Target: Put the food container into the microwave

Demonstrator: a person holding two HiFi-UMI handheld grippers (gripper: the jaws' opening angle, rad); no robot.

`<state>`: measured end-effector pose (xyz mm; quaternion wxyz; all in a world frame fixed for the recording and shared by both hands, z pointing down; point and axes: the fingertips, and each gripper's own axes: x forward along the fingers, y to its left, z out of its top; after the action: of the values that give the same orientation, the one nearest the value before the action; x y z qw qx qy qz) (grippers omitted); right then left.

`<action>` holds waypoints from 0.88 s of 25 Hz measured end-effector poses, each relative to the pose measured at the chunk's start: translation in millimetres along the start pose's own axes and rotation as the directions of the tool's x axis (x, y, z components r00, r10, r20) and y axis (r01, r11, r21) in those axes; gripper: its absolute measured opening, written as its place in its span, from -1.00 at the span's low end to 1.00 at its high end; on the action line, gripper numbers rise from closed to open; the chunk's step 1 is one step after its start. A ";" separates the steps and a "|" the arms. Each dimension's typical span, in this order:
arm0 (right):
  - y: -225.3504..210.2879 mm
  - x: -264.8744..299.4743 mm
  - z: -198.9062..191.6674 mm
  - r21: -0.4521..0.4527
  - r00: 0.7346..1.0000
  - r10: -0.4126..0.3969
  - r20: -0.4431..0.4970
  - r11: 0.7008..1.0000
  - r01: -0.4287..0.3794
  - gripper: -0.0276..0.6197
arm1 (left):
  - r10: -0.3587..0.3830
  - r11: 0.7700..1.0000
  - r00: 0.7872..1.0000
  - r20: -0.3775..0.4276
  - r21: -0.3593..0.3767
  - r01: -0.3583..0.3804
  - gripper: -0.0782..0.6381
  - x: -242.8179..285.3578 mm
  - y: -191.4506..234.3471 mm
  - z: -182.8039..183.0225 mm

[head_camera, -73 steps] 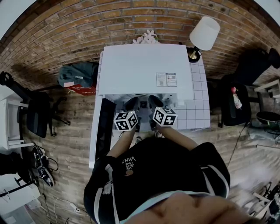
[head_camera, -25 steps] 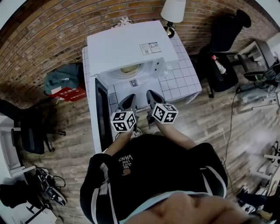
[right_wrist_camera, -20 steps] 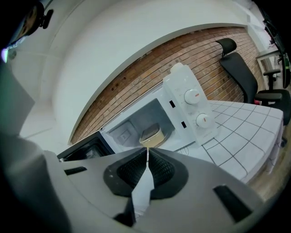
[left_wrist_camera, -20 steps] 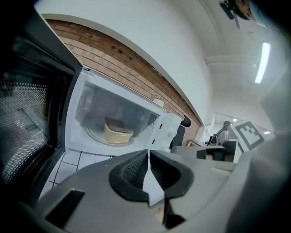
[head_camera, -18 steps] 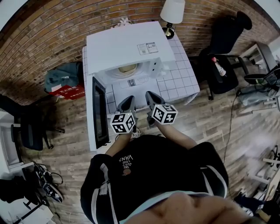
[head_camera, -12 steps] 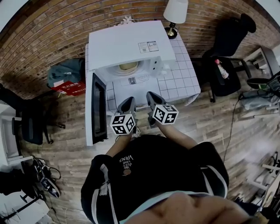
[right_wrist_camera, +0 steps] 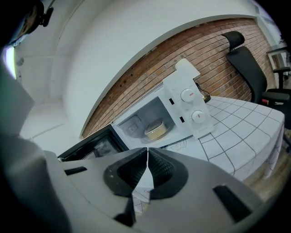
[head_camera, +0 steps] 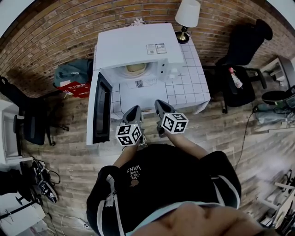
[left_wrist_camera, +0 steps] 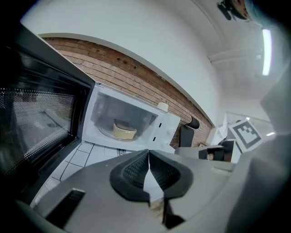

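Head view: one white microwave (head_camera: pixel 138 46) is standing on one tiled table (head_camera: pixel 193 87), its door (head_camera: pixel 98 108) swung wide open. One cream food container (head_camera: pixel 136 69) is sitting inside the cavity. Two grippers, the left gripper (head_camera: pixel 135 110) and the right gripper (head_camera: pixel 160 104), are hovering near the table's front edge, each with its jaws clenched on nothing. One lamp (head_camera: pixel 189 14) is standing beside the microwave.

White box microwave (head_camera: pixel 138 46), upper centre, cavity mouth open toward frame bottom. Its black-windowed door (head_camera: pixel 99 110) juts out along the left and walls that side. Cream shallow container (head_camera: pixel 136 69) takes up the cavity middle. White tiled tabletop (head_camera: pixel 189 90) before the mouth gives open approach from below and right. White-shaded lamp (head_camera: pixel 188 11) stands upper right, beside the microwave's back corner.
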<state>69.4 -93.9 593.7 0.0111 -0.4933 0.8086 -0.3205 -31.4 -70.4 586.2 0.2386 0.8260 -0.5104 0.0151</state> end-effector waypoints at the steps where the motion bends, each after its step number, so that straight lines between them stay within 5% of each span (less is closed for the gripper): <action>1: 0.0 -2.1 -0.6 -0.003 1.000 0.004 -0.004 1.000 -0.004 -0.88 | 0.005 1.000 1.000 0.002 0.002 -0.005 -0.74 -2.3 -1.3 -1.2; 22: -4.0 -33.4 -13.5 -0.042 0.998 0.039 -0.058 0.998 -0.041 -0.90 | 0.052 0.999 0.998 0.027 -0.003 -0.052 -0.75 -27.2 -26.6 -17.6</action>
<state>85.2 -61.3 596.6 -0.0163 -0.4677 0.8250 -0.3167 -17.9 -30.8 584.5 0.2323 0.8124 -0.5348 0.0094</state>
